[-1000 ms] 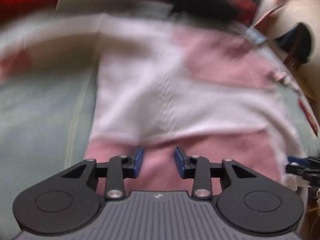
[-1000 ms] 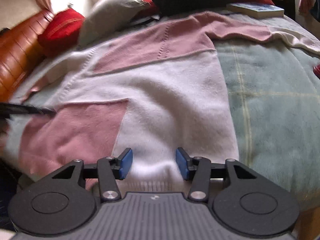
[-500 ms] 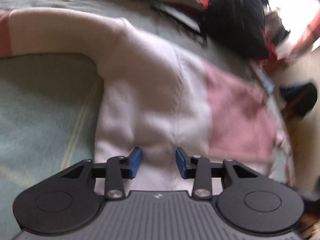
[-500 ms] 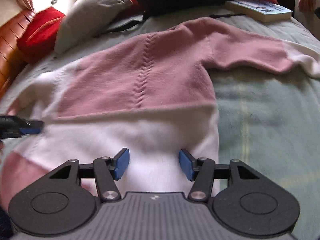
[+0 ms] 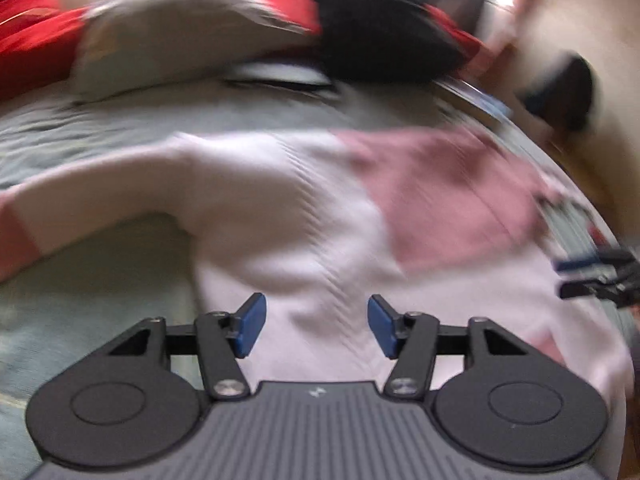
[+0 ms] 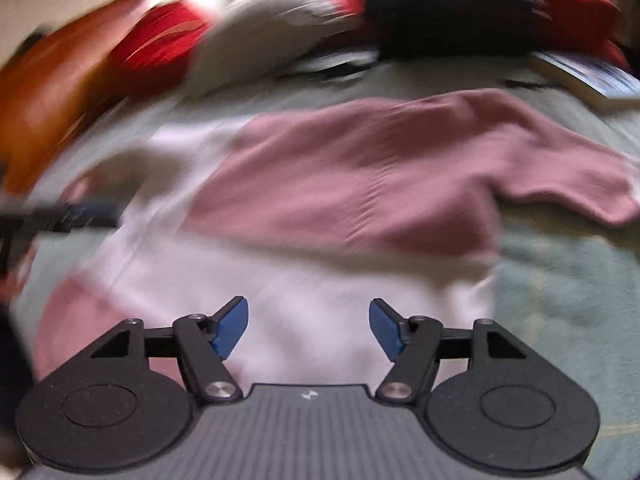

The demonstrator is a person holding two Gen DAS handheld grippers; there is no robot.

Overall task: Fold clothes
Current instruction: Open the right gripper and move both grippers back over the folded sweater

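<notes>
Both cameras have travelled up the garment since half a second ago: the left view, then close over the white side panel, now takes in the whole left sleeve, and the right view has pulled back enough to show the pink sleeve's bend. Both pictures are smeared with motion.

The sweater [image 5: 320, 216] lies spread flat on the pale green bedspread [image 5: 80, 288], sleeves out to either side, white and pink blocks facing up; no fold shows in it. The left gripper [image 5: 312, 326] hangs above the white panel with its blue pads apart and nothing between them, and the right gripper [image 6: 308, 326] hangs likewise, spread and empty, over the white lower band [image 6: 320, 304].

To fold well from here, my judgement is that each gripper should take a sleeve or shoulder edge, pinching only the top layer of knit (soft wool bunches easily), then carry it inward evenly so both sides meet along the centre rib. Grey pillow [image 5: 180, 32] and book [image 6: 588, 76] sit near the far edge; keep the cloth away from them.
</notes>
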